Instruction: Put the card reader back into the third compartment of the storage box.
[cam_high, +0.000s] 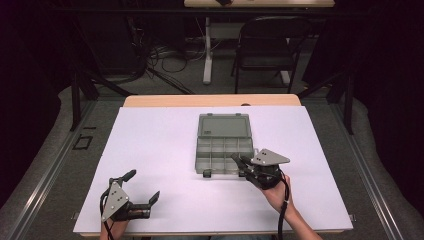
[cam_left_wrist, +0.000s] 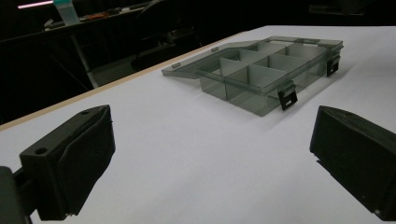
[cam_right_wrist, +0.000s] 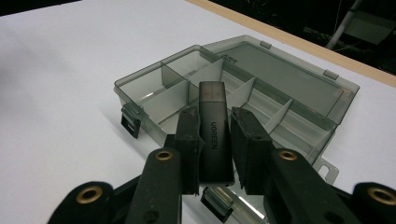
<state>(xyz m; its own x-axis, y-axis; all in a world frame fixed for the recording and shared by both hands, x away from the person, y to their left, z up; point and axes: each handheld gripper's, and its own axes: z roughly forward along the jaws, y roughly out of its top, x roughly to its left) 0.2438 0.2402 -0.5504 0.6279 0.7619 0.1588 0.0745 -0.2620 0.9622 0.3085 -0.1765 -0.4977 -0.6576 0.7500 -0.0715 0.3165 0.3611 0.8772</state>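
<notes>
A smoky clear compartment box (cam_high: 223, 155) lies open mid-table, its lid (cam_high: 223, 125) folded back flat on the far side. My right gripper (cam_high: 239, 161) is at the box's near right corner, shut on a slim dark stick (cam_right_wrist: 214, 130) with white lettering. The stick's far end reaches over the near compartments of the box (cam_right_wrist: 187, 86). My left gripper (cam_high: 142, 185) rests near the table's front left, open, nothing between its jaws. In the left gripper view, the box (cam_left_wrist: 261, 74) stands ahead with two black latches (cam_left_wrist: 287, 98) hanging down its front.
White sheet (cam_high: 150, 145) covers the table; a wooden edge (cam_high: 210, 100) shows at the far side. Beyond it stand a black folding chair (cam_high: 265, 50) and a white table leg (cam_high: 207, 50) among floor cables. Bare sheet lies between my left gripper and the box.
</notes>
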